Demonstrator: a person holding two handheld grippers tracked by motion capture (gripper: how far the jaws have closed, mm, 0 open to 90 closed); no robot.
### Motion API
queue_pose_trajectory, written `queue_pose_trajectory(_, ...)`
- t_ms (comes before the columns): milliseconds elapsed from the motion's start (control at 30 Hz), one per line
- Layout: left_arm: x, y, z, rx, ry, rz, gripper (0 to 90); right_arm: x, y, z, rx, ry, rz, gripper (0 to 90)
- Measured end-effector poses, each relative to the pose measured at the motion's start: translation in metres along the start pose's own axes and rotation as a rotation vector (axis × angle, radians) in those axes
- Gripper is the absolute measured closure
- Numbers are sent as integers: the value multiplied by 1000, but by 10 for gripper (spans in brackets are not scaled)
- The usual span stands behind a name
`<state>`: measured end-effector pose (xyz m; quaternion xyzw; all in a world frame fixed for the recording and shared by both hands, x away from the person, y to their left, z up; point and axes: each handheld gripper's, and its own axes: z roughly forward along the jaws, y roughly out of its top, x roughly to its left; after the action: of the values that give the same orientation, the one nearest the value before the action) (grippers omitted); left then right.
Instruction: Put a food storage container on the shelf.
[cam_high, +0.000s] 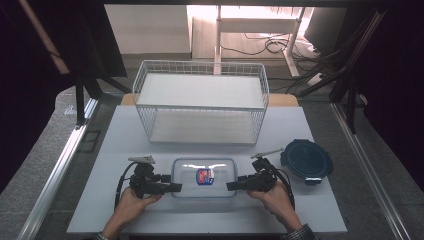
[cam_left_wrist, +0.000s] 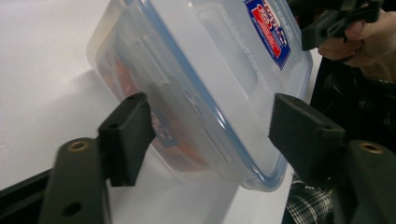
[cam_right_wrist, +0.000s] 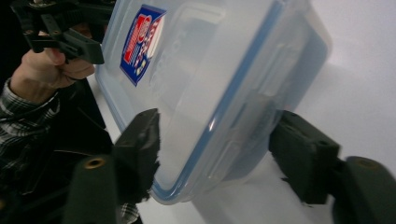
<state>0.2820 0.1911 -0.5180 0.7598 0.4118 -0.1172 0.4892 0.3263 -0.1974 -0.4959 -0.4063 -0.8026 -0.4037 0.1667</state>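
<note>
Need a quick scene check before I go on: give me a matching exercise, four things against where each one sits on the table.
Things:
1. clear container
2. round dark lid
3. wire rack
4. left gripper

Places:
A. far side of the table
B. at the container's left end
C. between the two grippers
D. right of the right gripper

Pairs: 1-C, 2-D, 3-A, 4-B

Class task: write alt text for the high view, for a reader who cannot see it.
Two hand-held grippers, left gripper and right gripper, flank the short ends of a clear lidded container on a white table. Behind stands a white wire shelf rack; a dark round lid lies right.
</note>
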Motion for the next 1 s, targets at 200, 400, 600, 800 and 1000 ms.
queue_pose_trajectory(200,-2,-3,-3,-35,-6,-12,447,5,-1,-8,-42,-16,-28,439)
queue_pose_trajectory(400,-1,-5,-6,-54,-30,5,496,-6,-1,-7,-79,53,12,358)
queue_pose_trajectory(600,1,-7,-5,-84,-42,-54,511,3,-1,-15,-97,-2,8,509)
queue_pose_trajectory(800,0,-7,-5,-92,-47,-52,525,3,-7,-17,-104,12,42,516)
queue_pose_trajectory(1000,-3,-10,-8,-111,-43,-52,553,9,-14,-13,-101,-9,55,500)
